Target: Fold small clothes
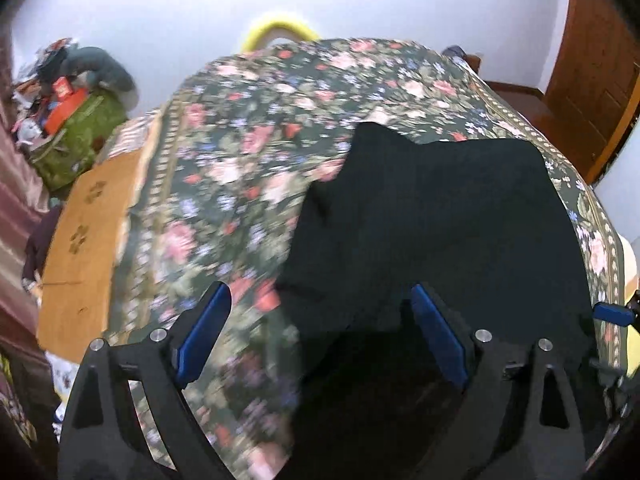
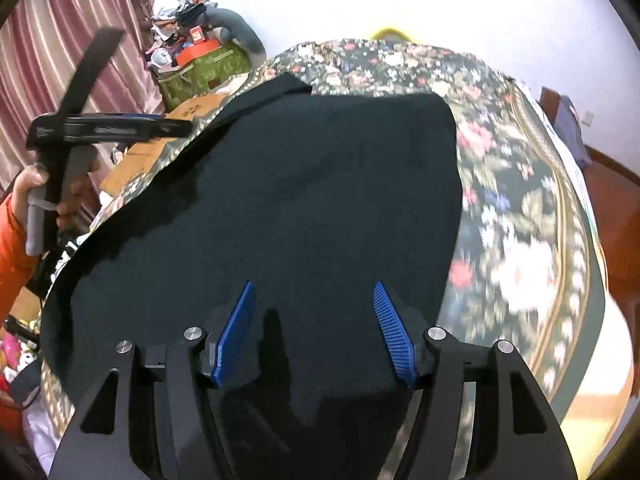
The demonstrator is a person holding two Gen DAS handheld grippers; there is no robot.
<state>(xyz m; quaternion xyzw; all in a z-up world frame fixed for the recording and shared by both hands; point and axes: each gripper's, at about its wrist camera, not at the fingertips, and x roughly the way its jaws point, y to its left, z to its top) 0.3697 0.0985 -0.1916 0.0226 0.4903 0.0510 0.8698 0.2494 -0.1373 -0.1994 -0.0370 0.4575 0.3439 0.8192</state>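
black garment (image 2: 280,200) lay flat on the floral bedspread (image 2: 520,200) | looked soft, light, floppy to us | we'd pinch its near edge | left gripper (image 1: 320,332) gaped wide, empty | right gripper (image 2: 316,328) half-open, empty

A dark green bedspread printed with pink and white flowers (image 1: 248,168) covers the bed. Beside it stands a flat brown cardboard box (image 1: 86,236), and behind that an olive-green fabric bag (image 2: 200,70) piled with clutter, including an orange-red box (image 1: 66,106) and a grey stuffed shape (image 2: 240,32). Pink striped curtains (image 2: 52,52) hang nearby. A yellow curved rim (image 1: 280,28) shows past the bed, against a white wall (image 1: 160,8). A brown wooden door (image 1: 592,80) stands opposite.
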